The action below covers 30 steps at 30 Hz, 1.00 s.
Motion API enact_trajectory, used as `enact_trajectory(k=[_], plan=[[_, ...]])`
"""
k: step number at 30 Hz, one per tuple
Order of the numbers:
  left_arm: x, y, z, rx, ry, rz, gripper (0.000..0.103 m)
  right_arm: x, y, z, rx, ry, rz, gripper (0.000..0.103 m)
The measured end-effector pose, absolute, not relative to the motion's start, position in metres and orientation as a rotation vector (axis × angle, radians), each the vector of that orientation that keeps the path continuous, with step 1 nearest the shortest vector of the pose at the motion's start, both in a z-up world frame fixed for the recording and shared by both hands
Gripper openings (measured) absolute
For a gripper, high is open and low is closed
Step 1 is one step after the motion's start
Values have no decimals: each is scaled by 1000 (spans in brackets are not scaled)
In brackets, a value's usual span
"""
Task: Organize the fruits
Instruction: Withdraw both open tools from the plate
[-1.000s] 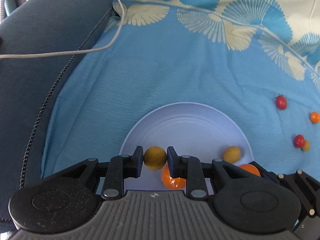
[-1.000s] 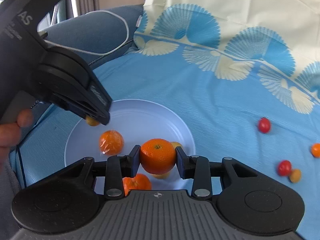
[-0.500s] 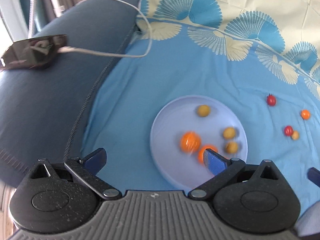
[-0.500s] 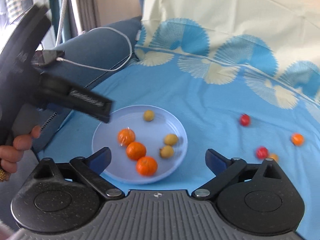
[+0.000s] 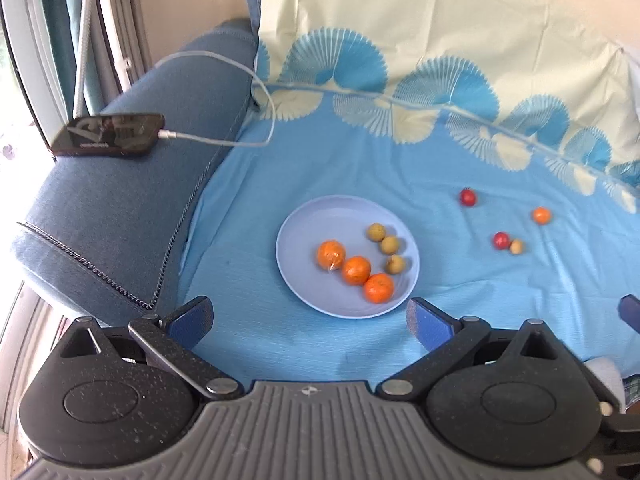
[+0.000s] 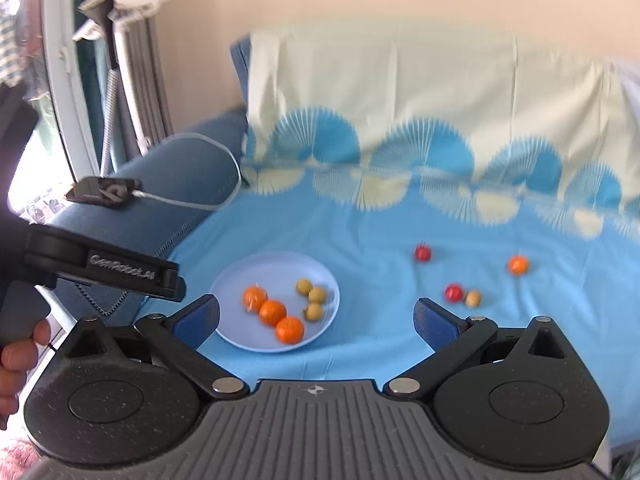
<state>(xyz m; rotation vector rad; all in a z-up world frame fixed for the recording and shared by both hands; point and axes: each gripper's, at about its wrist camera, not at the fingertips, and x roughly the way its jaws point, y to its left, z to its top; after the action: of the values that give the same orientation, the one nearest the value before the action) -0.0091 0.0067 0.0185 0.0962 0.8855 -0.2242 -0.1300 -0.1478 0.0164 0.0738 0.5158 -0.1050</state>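
Note:
A pale blue plate (image 5: 304, 220) (image 6: 240, 280) lies on the blue sofa cloth. It holds three oranges (image 5: 356, 270) (image 6: 273, 313) in a row and three small yellow-brown fruits (image 5: 390, 245) (image 6: 316, 294). To its right on the cloth lie two red fruits (image 5: 467, 197) (image 6: 422, 253), a small orange one (image 5: 541, 215) (image 6: 518, 265) and a small yellow one (image 5: 516, 246) (image 6: 473, 299). My left gripper (image 5: 310, 318) is open and empty, held back above the plate's near edge. My right gripper (image 6: 316, 320) is open and empty too, higher and further back.
A phone (image 5: 110, 135) (image 6: 105, 191) with a white charging cable (image 5: 256, 80) rests on the blue sofa arm at the left. The left gripper's body (image 6: 104, 266) and the hand holding it show at the left of the right wrist view. A cream cloth covers the backrest (image 5: 460, 40).
Both grippers opened and let go: the yellow-brown fruit and the orange now lie on the plate. Both grippers have pulled back and up, away from the plate.

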Motion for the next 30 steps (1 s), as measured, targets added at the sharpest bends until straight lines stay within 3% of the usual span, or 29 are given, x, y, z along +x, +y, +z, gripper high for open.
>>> enact_trajectory(k=[20,30], plan=[[-58,19,54,45,778,-242,103,-197,-122,51,-78,315,-72,102],[-65,12,51,60,781,-241,103,-195,-139,45,0,331,-102,102]])
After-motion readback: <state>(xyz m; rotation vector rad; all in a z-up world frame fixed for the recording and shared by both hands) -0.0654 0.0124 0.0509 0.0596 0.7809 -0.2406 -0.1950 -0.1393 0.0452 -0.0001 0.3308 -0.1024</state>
